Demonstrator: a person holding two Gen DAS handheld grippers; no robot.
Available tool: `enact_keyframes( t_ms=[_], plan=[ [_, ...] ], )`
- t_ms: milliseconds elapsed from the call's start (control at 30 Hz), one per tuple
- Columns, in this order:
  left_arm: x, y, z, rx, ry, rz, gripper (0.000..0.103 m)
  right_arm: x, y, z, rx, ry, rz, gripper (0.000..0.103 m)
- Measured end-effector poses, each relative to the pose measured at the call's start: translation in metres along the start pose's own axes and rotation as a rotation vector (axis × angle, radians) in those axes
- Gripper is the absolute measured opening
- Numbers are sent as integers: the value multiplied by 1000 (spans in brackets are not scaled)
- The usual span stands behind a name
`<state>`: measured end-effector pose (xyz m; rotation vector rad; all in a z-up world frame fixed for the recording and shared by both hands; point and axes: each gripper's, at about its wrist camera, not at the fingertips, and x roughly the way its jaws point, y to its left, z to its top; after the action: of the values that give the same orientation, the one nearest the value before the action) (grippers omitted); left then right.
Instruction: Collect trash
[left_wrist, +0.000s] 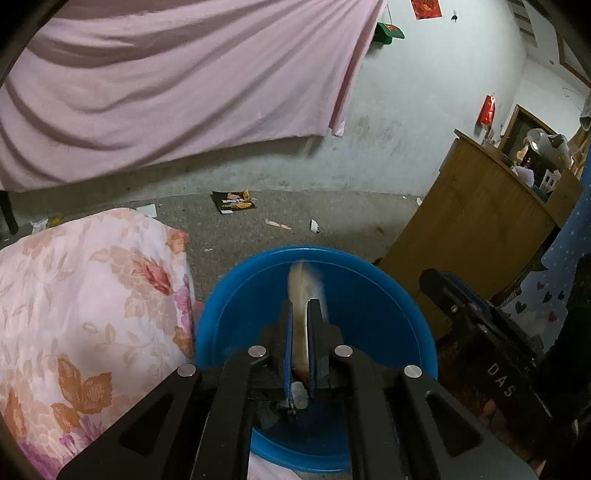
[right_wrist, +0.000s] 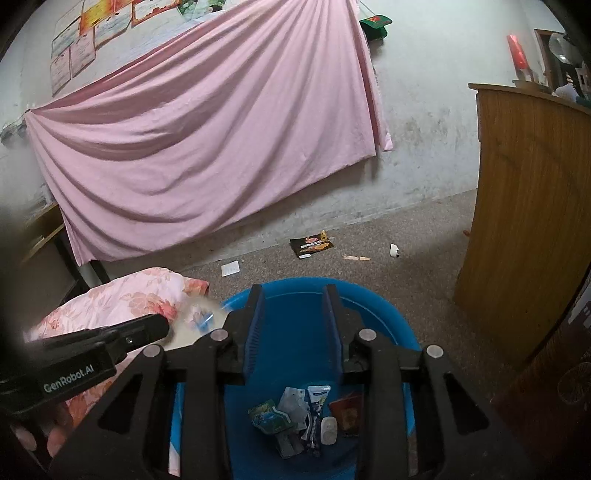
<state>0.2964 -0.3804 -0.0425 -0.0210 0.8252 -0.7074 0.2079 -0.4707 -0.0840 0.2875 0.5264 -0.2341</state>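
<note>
A blue plastic basin (left_wrist: 369, 295) (right_wrist: 380, 317) stands on the floor below both grippers. My left gripper (left_wrist: 301, 306) is shut on a pale, blurred wrapper (left_wrist: 301, 284) and holds it over the basin's left rim; the wrapper also shows in the right wrist view (right_wrist: 201, 317). My right gripper (right_wrist: 293, 295) is open and empty above the basin. Several wrappers (right_wrist: 306, 413) lie on the basin's bottom. A black snack packet (left_wrist: 233, 202) (right_wrist: 311, 246), a white paper (right_wrist: 230, 268), a thin strip (right_wrist: 356, 257) and a small white scrap (right_wrist: 394, 250) lie on the floor.
A floral quilt (left_wrist: 85, 306) (right_wrist: 122, 295) lies left of the basin. A wooden cabinet (left_wrist: 472, 225) (right_wrist: 524, 206) stands on the right. A pink sheet (right_wrist: 207, 129) hangs on the far wall. Concrete floor (right_wrist: 406, 266) stretches between the basin and the wall.
</note>
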Motion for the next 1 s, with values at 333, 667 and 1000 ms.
enact_keyframes(
  t_ms=[333,667,1000],
  plan=[
    [-35,10,7,-37,-63,41,6,-13,2,0,15,-47,-19,66],
    [-93,25,-1,-46,-198,120,39,-47,24,9,-5,-139,-16,94],
    [-165,43,-21,-13,-301,197,81,-89,65,21,-55,-245,11,103]
  ],
)
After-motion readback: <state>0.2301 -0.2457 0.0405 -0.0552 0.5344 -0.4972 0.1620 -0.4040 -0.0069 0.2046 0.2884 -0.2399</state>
